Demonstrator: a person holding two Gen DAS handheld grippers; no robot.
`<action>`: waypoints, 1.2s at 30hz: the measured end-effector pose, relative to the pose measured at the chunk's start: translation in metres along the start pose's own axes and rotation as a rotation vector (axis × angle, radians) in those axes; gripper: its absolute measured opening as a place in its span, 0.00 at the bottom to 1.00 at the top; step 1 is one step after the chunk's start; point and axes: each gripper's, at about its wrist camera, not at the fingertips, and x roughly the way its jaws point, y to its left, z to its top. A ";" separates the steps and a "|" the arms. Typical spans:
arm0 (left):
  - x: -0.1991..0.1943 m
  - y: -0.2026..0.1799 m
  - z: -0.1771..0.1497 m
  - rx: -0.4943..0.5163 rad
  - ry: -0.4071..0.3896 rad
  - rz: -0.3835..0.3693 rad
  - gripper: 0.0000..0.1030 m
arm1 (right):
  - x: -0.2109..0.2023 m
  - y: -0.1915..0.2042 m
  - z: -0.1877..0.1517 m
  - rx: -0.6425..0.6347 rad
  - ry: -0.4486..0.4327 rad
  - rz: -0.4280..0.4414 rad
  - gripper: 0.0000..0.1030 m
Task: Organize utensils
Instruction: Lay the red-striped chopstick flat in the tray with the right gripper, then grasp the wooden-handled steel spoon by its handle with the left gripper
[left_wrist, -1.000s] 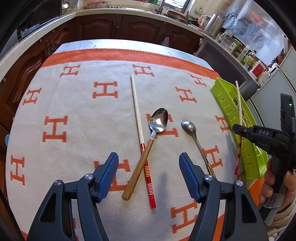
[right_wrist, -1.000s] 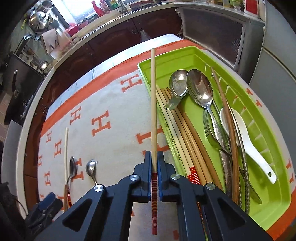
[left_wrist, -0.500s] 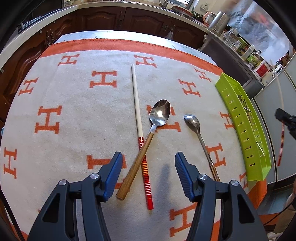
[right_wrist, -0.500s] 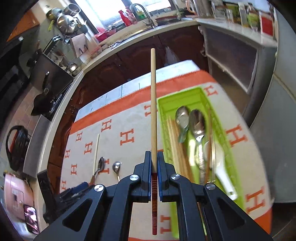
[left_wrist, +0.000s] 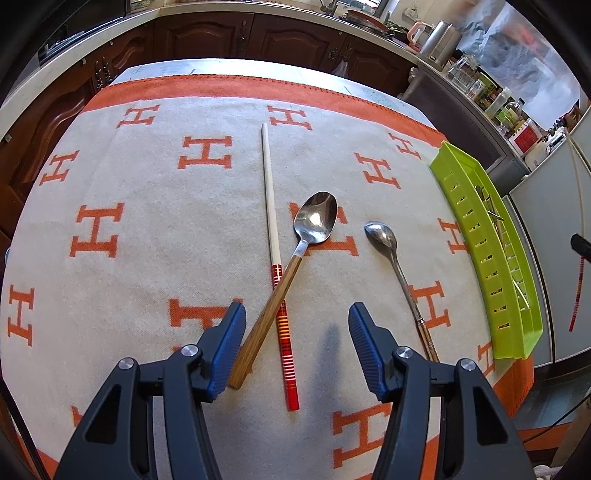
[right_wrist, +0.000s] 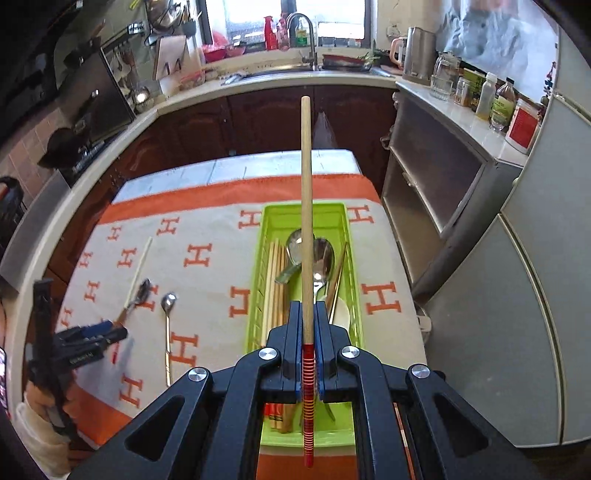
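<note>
Counter (left_wrist: 155, 229): it is lying under a cream cloth with orange H marks, and it is carrying every loose utensil plus the tray along its right edge.
Green tray (right_wrist: 258, 273): it is sitting lengthwise by the counter's right edge, already holding pale chopsticks along its left wall, spoons in the middle and a white ladle near the close end.
Right claw (right_wrist: 307, 354): it is clamping the held chopstick (right_wrist: 306, 206) at its red-striped end, well above the tray, with the pale tip pointing toward the counter's far edge.
Step in hand: I judge it is lowering this chopstick into the tray; to do it well, keep the stick parallel to the tray's long walls, bring it down over the left side beside the other chopsticks, and release only once it is lying low, so it is not bouncing off the spoons.
Left claw (left_wrist: 297, 343): its jaws are standing wide and holding nothing, hovering over the near edge of the counter.
Loose chopstick (left_wrist: 271, 225): it is lying mid-counter, with the wooden-handled spoon (left_wrist: 295, 258) crossing over its striped end, so lifting it is likely needing the spoon moved first.
Small metal spoon (left_wrist: 397, 266): it is lying apart, between the wooden-handled spoon and the tray.
</note>
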 end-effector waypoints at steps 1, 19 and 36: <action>-0.001 0.001 -0.001 -0.003 -0.001 -0.001 0.55 | 0.006 0.000 -0.002 -0.009 0.014 -0.004 0.05; 0.002 0.005 0.001 -0.011 0.004 0.018 0.46 | 0.109 0.010 -0.013 0.023 0.205 0.023 0.27; 0.012 -0.015 0.005 0.053 -0.001 0.106 0.22 | 0.082 0.030 -0.017 0.121 0.106 0.204 0.30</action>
